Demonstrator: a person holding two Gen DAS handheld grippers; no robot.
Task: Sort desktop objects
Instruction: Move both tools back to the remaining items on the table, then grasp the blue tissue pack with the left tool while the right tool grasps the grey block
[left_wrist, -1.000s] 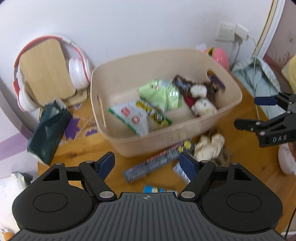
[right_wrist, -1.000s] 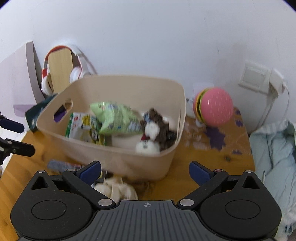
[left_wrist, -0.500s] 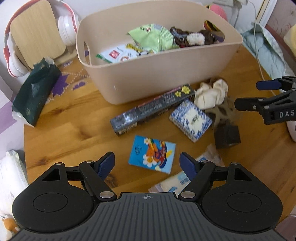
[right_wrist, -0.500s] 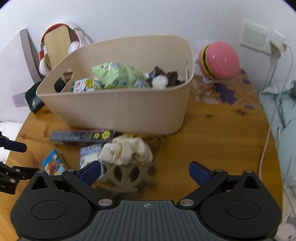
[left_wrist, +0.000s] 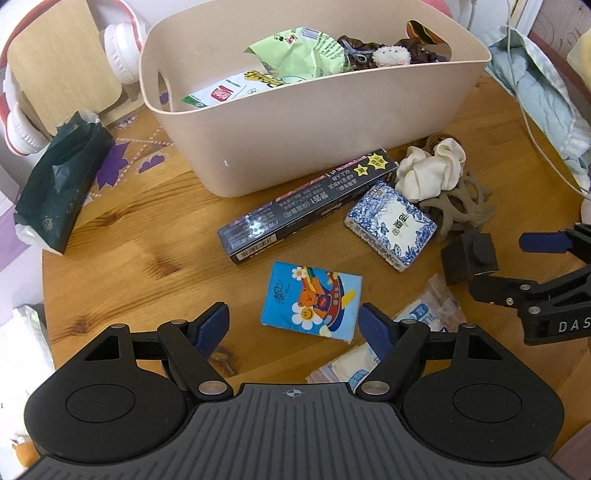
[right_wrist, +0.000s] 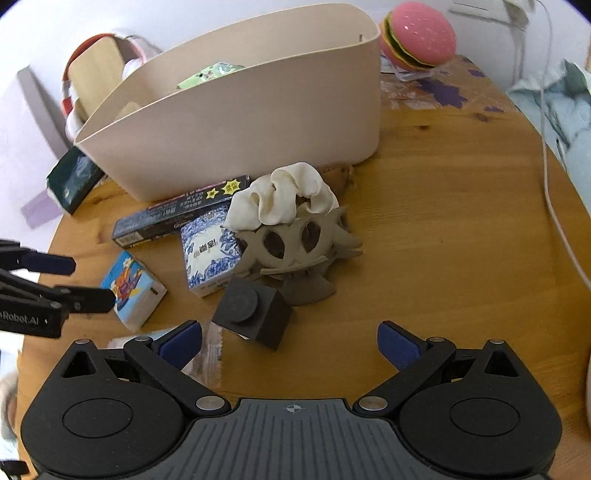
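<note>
A beige bin holding snack packs and a plush toy stands at the back of the round wooden table. In front of it lie a long dark box, a blue-and-white tissue pack, a cartoon tissue pack, a white scrunchie on a grey cut-out stand, and a dark block. My left gripper hangs open just above the cartoon pack. My right gripper is open just short of the dark block.
Red-and-white headphones on a wooden stand and a dark green pouch sit at the back left. A pink burger toy sits behind the bin. A white cable and pale blue cloth lie at the table's right edge.
Both grippers have dropped toward the table and tilted down. The loose items in front of the bin have come into view, and the right gripper has closed in on the dark block.
</note>
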